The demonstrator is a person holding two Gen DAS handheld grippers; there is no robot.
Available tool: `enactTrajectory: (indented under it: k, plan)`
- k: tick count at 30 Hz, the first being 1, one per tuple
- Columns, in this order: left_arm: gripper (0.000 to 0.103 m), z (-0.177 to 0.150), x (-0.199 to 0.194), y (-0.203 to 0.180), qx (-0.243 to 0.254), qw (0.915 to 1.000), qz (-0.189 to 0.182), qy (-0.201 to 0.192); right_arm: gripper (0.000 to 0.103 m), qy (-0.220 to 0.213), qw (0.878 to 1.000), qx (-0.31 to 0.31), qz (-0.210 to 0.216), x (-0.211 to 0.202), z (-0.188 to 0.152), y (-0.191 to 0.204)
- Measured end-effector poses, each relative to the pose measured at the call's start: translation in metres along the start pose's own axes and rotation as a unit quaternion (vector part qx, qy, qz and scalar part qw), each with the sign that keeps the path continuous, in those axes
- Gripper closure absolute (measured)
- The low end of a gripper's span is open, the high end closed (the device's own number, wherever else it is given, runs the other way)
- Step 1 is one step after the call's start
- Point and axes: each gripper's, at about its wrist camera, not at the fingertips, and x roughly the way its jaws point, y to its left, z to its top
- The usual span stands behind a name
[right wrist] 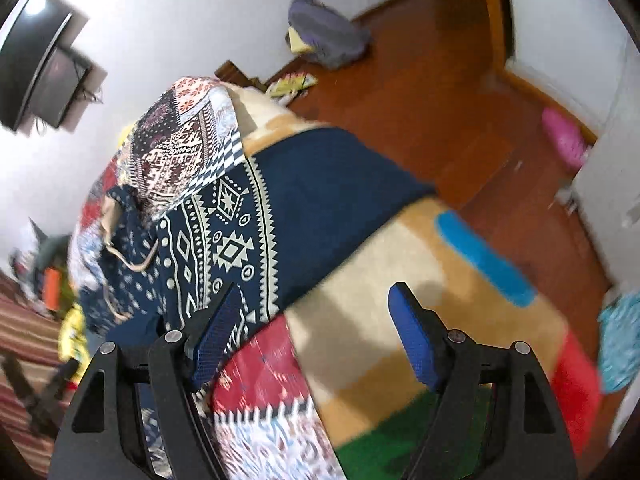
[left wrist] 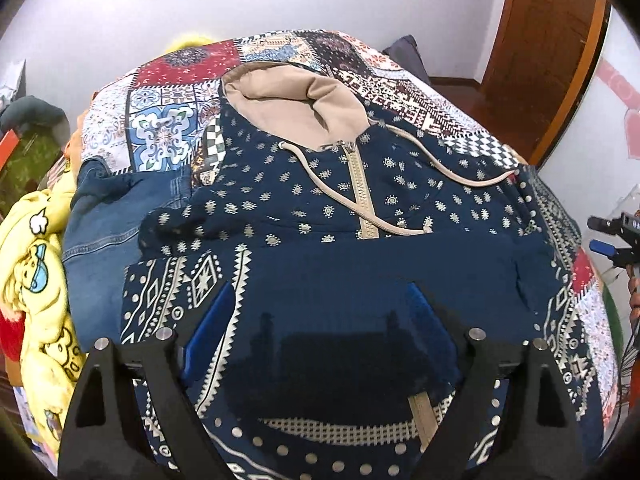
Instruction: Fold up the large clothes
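Note:
A navy patterned hoodie [left wrist: 360, 200] lies face up on the patchwork bedspread [left wrist: 168, 132], zipped, with its beige hood [left wrist: 288, 108] at the far end and its lower part folded up over the chest. My left gripper [left wrist: 320, 316] hovers open over that folded navy part, nothing pinched between its blue pads [left wrist: 212, 320]. My right gripper [right wrist: 316, 320] is open and empty over the bed's side, where a navy flap of the hoodie [right wrist: 320, 184] drapes over the edge. It also shows, open, at the right edge of the left wrist view as the right gripper [left wrist: 596, 234].
A denim garment [left wrist: 104, 216] and a yellow cartoon blanket [left wrist: 36, 264] lie left of the hoodie. A beige blanket with coloured blocks [right wrist: 400, 320] hangs down the bed's side. Beyond are the wooden floor [right wrist: 460, 120], a grey bag [right wrist: 324, 32] and a wooden door [left wrist: 540, 40].

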Motion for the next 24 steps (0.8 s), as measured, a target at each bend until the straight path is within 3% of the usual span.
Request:
enactTrajectory:
  k: [4,9,12,16,19,24]
  plan:
    - [0.016,0.0,0.009,-0.001,0.002,1.0,-0.003,0.004,0.03,0.01,1.0,0.026,0.008,0.026,0.01,-0.007]
    - [0.016,-0.004,0.015,0.003,-0.005,0.9999,0.005,0.008,0.034,-0.02,1.0,0.017,-0.014,0.039,0.028,-0.003]
    - [0.016,-0.01,0.009,0.011,-0.011,0.9994,0.033,-0.008,0.051,-0.043,0.998,0.03,-0.024,0.044,0.036,-0.007]
    - [0.016,-0.018,-0.002,0.026,-0.017,0.9987,0.045,-0.013,0.091,-0.064,0.997,0.045,-0.007,0.041,0.042,-0.011]
    - [0.016,-0.021,-0.01,0.036,-0.019,0.998,0.059,-0.017,0.095,-0.083,0.996,0.034,-0.007,0.029,0.04,-0.002]
    - [0.016,-0.026,-0.027,0.047,-0.04,0.9976,0.048,-0.03,0.096,-0.12,0.991,-0.05,-0.023,-0.013,0.032,0.044]
